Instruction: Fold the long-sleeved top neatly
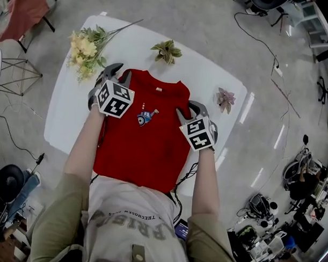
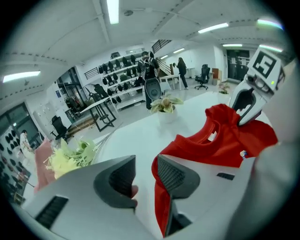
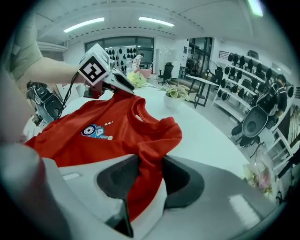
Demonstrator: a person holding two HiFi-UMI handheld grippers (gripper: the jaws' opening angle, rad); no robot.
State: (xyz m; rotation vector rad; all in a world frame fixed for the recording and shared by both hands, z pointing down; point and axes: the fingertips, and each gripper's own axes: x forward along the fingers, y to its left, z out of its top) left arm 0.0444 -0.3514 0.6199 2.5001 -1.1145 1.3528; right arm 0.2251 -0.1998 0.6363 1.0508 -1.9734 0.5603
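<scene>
A red long-sleeved top [image 1: 143, 139] with a small blue print lies flat on the white table [image 1: 215, 72], collar away from me. My left gripper [image 1: 114, 70] is at the top's far left shoulder. In the left gripper view its jaws [image 2: 145, 176] stand apart with bare table showing between them, and the red edge [image 2: 161, 206] runs just past the right jaw. My right gripper [image 1: 190, 106] is at the right shoulder. There a bunched fold of the red cloth [image 3: 145, 159] fills the gap between its pads, so that gripper [image 3: 151, 176] is shut on it.
A bunch of yellow flowers [image 1: 86, 50] lies at the table's far left. A small green plant [image 1: 166, 51] stands beyond the collar, and a pink flower [image 1: 225, 99] lies to the right. A chair with red cloth [image 1: 20, 14] and cables are on the floor around.
</scene>
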